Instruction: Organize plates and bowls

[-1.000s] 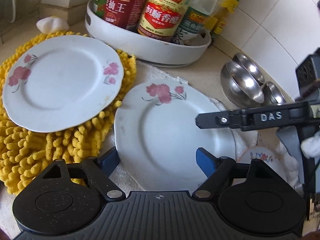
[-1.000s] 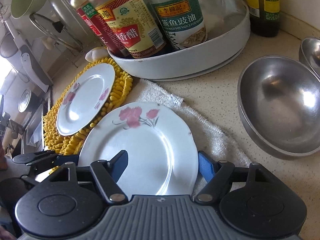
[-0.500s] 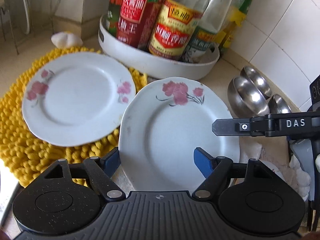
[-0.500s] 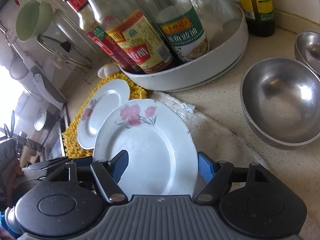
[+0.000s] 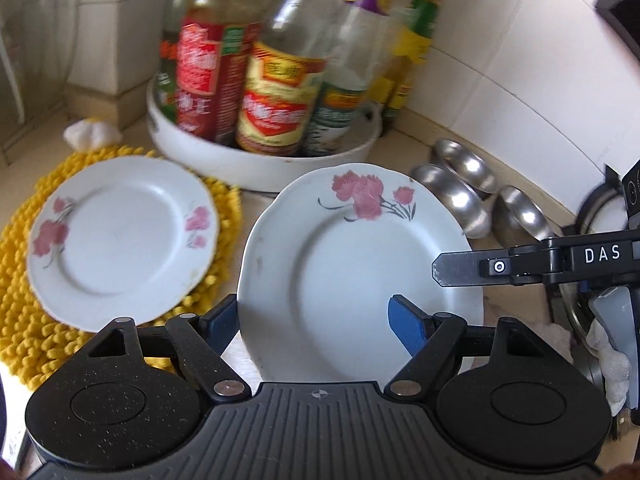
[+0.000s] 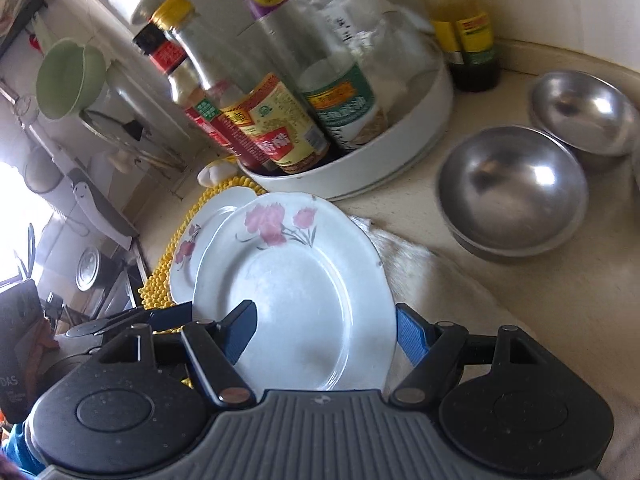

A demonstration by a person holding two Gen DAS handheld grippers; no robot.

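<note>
While the left tongs (image 5: 316, 316) and right tongs (image 6: 326, 332) straddle the raised plate (image 5: 352, 272) wide-jawed, grip unconfirmed, uneven lifting may tip it out ahead of them.

Glossy white glazed plates (image 5: 352, 264), shiny steel bowls (image 6: 514, 196), a nubby yellow cloth mat (image 5: 24, 320), glass bottles (image 5: 276, 92), a matt speckled desk (image 6: 404, 208).

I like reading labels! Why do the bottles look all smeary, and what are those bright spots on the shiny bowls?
Left wrist view: the bottles are smeared by motion blur. Right wrist view: the steel bowls carry window glare, and the fisheye lens bends the edges.
</note>
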